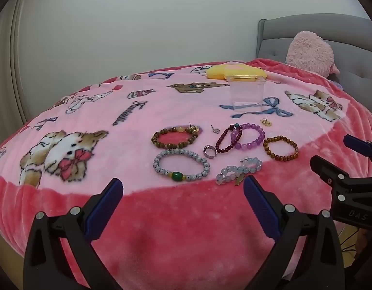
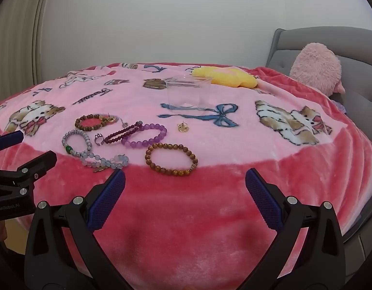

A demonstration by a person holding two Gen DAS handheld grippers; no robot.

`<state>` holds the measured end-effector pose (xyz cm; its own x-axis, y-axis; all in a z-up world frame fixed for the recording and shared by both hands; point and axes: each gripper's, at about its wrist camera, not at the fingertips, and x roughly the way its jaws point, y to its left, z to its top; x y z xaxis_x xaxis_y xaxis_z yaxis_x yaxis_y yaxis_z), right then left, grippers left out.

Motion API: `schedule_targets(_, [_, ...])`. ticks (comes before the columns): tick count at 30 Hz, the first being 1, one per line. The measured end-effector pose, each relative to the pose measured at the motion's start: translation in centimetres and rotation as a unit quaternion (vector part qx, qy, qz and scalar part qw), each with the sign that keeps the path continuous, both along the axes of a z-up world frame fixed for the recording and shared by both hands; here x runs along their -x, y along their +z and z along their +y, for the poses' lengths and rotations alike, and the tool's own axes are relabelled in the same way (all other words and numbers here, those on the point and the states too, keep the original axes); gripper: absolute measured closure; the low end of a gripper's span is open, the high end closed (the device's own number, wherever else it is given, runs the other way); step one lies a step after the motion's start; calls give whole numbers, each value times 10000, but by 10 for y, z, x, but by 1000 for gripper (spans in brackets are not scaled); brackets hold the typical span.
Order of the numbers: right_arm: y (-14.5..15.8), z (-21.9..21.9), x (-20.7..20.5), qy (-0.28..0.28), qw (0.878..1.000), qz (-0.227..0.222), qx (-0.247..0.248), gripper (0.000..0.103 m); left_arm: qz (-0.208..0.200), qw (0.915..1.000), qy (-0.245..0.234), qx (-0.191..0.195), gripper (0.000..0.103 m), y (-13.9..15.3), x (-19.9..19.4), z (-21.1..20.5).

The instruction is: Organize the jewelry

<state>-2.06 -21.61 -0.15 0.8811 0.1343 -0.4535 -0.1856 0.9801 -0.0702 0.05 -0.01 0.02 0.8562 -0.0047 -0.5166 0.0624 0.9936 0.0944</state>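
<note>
Clear container (image 1: 246, 91) stands upright on the pink blanket (image 1: 161, 229). Bracelets lie flat nearer than it: amber bracelet (image 2: 171, 159), long axis sideways; purple bracelet (image 2: 147, 135) beside. Left gripper (image 1: 183, 198) and right gripper (image 2: 184, 188) both spread wide, empty. Yellow pillow (image 1: 234, 71) behind container.

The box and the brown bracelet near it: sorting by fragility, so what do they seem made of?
Box: looks like clear hard plastic, possibly glass; the blanket print shows through its glossy walls. Brown bracelet: round polished beads with amber-brown banding, perhaps tiger's-eye stone or glass.
</note>
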Motion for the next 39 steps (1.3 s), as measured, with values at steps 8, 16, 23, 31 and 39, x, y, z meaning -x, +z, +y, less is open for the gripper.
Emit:
schedule_targets(8, [-2, -1, -1, 5, 10000, 38, -18, 8, -62, 10000, -13, 16, 5, 1, 3, 0])
schedule_targets(16, [0, -2, 0, -22, 10000, 16, -37, 8, -54, 10000, -38, -4, 5, 3, 7, 0])
schedule_targets(23, [1, -3, 0, -31, 10000, 10, -13, 8, -8, 10000, -17, 75, 5, -1, 1, 1])
schedule_targets(31, [1, 0, 1, -26, 10000, -45, 14, 8, -3, 10000, -28, 61, 5, -1, 0, 1])
schedule_targets(39, [1, 0, 1, -24, 10000, -50, 13, 8, 13, 10000, -29, 58, 5, -2, 1, 0])
